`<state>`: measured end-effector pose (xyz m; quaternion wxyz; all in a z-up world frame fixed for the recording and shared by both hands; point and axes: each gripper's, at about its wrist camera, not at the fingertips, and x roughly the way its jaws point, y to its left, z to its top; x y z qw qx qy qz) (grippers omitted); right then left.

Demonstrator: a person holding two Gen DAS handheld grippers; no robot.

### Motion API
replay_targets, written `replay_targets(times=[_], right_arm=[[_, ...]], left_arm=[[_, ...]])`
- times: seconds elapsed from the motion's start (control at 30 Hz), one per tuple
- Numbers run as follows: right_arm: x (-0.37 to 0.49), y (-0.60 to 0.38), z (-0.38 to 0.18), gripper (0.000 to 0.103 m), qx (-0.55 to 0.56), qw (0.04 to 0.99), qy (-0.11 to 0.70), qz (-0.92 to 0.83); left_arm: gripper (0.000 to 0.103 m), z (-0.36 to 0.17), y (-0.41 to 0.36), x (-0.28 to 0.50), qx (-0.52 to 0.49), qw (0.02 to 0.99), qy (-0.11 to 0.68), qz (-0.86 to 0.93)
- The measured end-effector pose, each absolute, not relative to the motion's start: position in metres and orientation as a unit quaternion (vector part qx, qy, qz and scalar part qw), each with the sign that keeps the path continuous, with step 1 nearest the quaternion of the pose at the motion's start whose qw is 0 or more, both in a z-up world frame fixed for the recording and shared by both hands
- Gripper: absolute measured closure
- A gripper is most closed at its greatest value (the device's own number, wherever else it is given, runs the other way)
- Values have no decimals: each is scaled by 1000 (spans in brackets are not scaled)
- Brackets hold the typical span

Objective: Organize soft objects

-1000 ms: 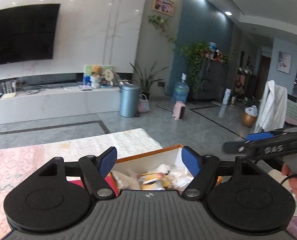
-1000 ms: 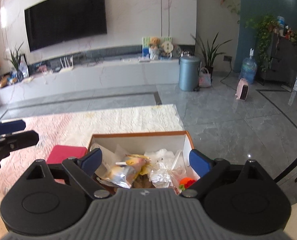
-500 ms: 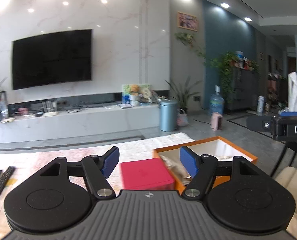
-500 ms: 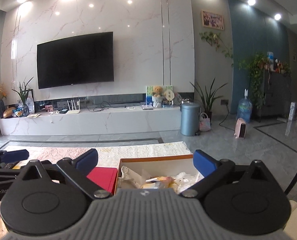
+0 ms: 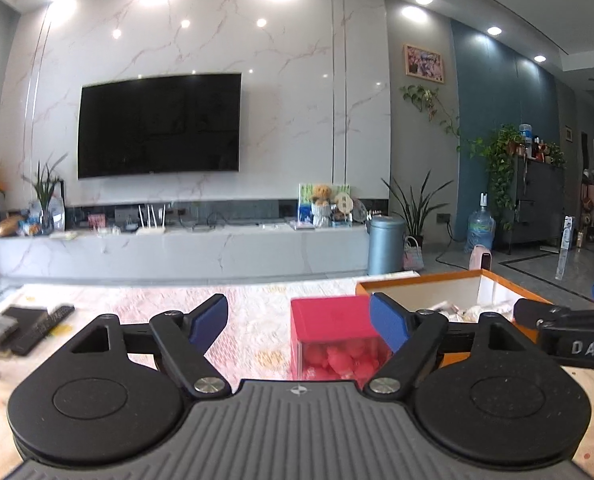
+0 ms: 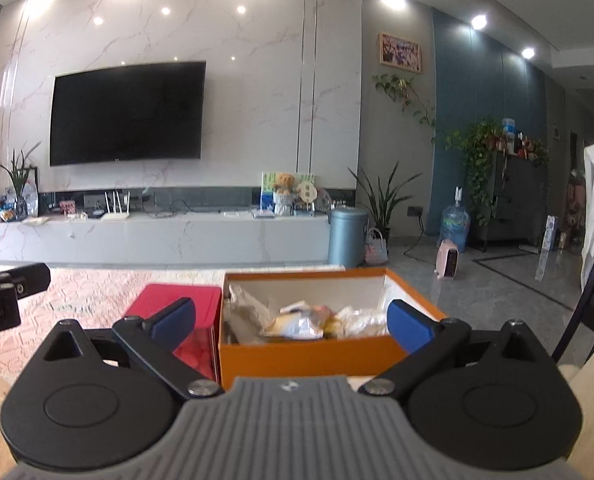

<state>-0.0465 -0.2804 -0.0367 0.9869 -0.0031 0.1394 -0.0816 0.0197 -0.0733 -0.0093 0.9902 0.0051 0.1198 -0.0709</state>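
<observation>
Both my left gripper [image 5: 299, 320] and right gripper [image 6: 291, 320] hold their jaws wide apart, gripping nothing, above the pink-patterned worktop [image 5: 137, 304]. The orange box [image 6: 317, 350] of crumpled soft packets [image 6: 297, 324] sits at its far right edge, touching a red box [image 6: 177, 300]. Beyond, a television [image 6: 127, 114] hangs on the marble wall.

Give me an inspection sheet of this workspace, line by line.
Surface: table with a pink-and-cream patterned cloth.
Job's things: orange box, open, holding crumpled bags and wrappers; red box beside it, clear front showing pink pieces.
Clutter: dark flat items, one like a remote, at the table's left end.
Grippers: left gripper open, empty, red box ahead of it; right gripper open, empty, facing the orange box.
Cables: leads on the TV bench; none on the table.
Surroundings: wall TV, blue bin, plants, water bottle.
</observation>
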Motion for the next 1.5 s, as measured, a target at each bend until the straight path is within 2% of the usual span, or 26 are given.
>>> replay_targets(times=[0.23,0.53,1.5], right_arm=[[-41,-284,-56,3,28,985,146,-89],[-20,-286,-76,3,43,972,209,-96],[-21,-291,-75,3,56,971,211,-99]], left_arm=[[4,-26,-70,23,12,985,159,-64],[4,-48,-69,32,9,972,227,-61],[4,-44,-72,27,16,971,228,-69]])
